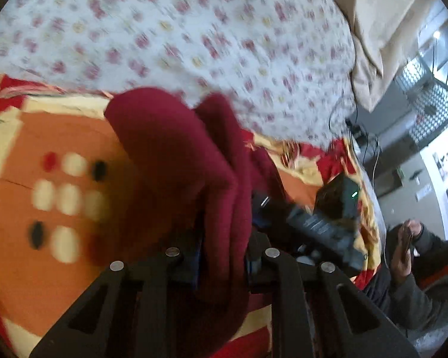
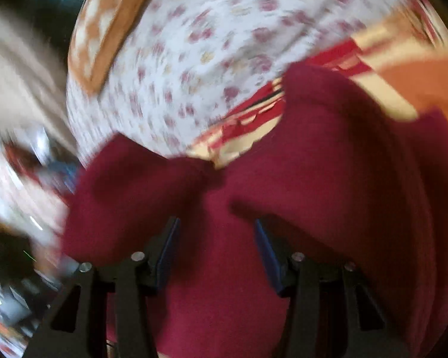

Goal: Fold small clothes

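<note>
Our left tool (image 1: 224, 256) is clamped on a bunched fold of the maroon garment (image 1: 176, 155), which hangs over the orange-and-red bedspread (image 1: 44, 125). Our right tool (image 2: 216, 253) has its fingers spread apart (blurry, mind you) with maroon cloth lying between them, floral sheet (image 2: 194, 44) beyond.

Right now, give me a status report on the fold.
Left tool shut on maroon garment. Right tool open, fabric between its pads. Garment bunched over patterned bedspread. Views blurred.

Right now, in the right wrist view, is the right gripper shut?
No: the right gripper is open, maroon garment lying between its blue pads.
</note>
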